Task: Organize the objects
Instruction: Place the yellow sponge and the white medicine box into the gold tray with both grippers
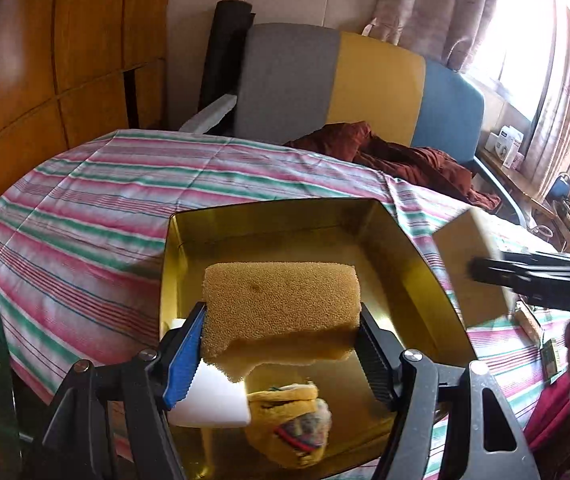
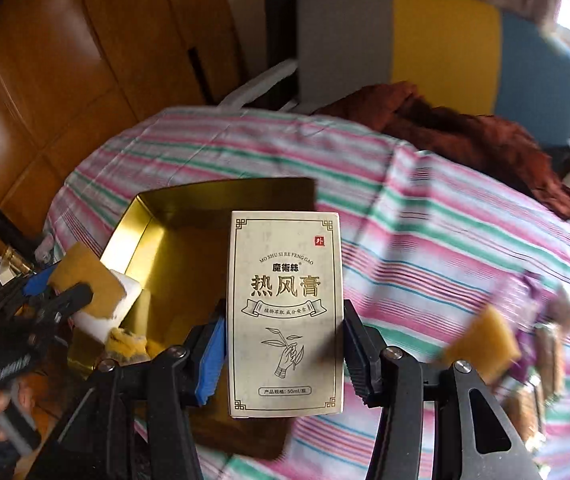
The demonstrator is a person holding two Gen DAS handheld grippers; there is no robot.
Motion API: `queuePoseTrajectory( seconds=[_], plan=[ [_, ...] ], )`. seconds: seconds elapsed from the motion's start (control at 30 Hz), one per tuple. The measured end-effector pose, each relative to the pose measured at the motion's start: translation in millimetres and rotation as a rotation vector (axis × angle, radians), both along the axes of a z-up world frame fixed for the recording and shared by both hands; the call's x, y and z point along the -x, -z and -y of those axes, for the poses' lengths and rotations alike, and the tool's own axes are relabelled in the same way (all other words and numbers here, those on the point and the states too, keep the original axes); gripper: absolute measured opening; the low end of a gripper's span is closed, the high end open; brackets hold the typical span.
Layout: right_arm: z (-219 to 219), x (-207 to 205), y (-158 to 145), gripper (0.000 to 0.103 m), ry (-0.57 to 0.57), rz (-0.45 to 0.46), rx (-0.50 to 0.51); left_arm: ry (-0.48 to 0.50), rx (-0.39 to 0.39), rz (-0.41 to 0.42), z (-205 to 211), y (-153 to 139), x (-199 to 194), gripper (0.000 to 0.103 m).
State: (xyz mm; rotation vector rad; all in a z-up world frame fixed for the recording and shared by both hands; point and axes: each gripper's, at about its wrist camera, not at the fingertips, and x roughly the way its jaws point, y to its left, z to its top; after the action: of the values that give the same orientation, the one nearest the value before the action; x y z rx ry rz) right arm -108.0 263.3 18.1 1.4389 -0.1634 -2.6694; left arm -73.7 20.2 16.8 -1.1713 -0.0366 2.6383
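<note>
Yellow sponge [image 1: 281, 304] gripped, carton [image 2: 285, 312] gripped

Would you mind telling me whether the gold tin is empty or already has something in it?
Not empty: the gold tin holds a yellow cloth bundle near its front edge.

The far half of the gold tin [image 1: 189, 236] lies bare; a plush toy [image 1: 289, 424] crowds its near end.
</note>
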Motion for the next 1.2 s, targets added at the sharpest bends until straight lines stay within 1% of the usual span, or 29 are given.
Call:
queuePoseTrajectory(
  seconds=[0.07,0.2,0.3,0.4,0.43,0.47,0.5,0.6,0.7,0.9,0.97,1.03,1.2],
  plan=[
    [11.7,17.6,8.0,0.053,-0.01,0.014,-0.015,0.001,-0.002,0.009,0.2,3.0,1.3,0.071],
    [20.9,49.0,22.8,0.053,0.0,0.038,-0.04,0.019,0.01,0.015,-0.3,8.3,3.5,0.071],
    [23.6,67.8,25.9,0.053,0.014,0.045,-0.058,0.021,0.024,0.019,0.6,11.9,5.7,0.071],
    [26.5,81.2,26.2,0.054,0.025,0.026,-0.086,0.009,0.026,0.015,3.5,12.8,10.7,0.072],
    [26.4,83.9,26.2,0.062,0.037,0.017,-0.106,0.006,0.026,0.01,3.7,12.4,12.2,0.072],
    [25.4,85.4,26.0,0.075,0.052,0.013,-0.127,0.006,0.028,0.007,3.1,12.5,14.5,0.073],
    [24.5,86.0,25.3,0.078,0.062,0.006,-0.141,0.005,0.032,0.009,2.0,13.4,16.7,0.073],
    [23.3,83.0,24.2,0.078,0.061,0.004,-0.141,0.012,0.047,0.018,-3.2,17.6,17.7,0.074],
    [28.1,74.2,24.2,0.081,0.057,-0.008,-0.174,0.031,0.069,0.042,-8.5,25.9,13.4,0.074],
    [39.0,49.1,17.7,0.09,0.052,-0.061,-0.195,0.027,0.095,0.08,-10.5,37.6,4.5,0.075],
    [43.1,41.0,14.4,0.094,0.049,-0.082,-0.206,0.019,0.092,0.085,-9.1,37.9,3.3,0.078],
    [46.6,33.1,11.9,0.095,0.045,-0.097,-0.217,0.01,0.09,0.082,-8.3,36.5,1.1,0.082],
    [54.7,12.1,8.8,0.096,0.037,-0.128,-0.254,0.0,0.073,0.063,-7.3,29.3,-6.1,0.084]
  ],
)
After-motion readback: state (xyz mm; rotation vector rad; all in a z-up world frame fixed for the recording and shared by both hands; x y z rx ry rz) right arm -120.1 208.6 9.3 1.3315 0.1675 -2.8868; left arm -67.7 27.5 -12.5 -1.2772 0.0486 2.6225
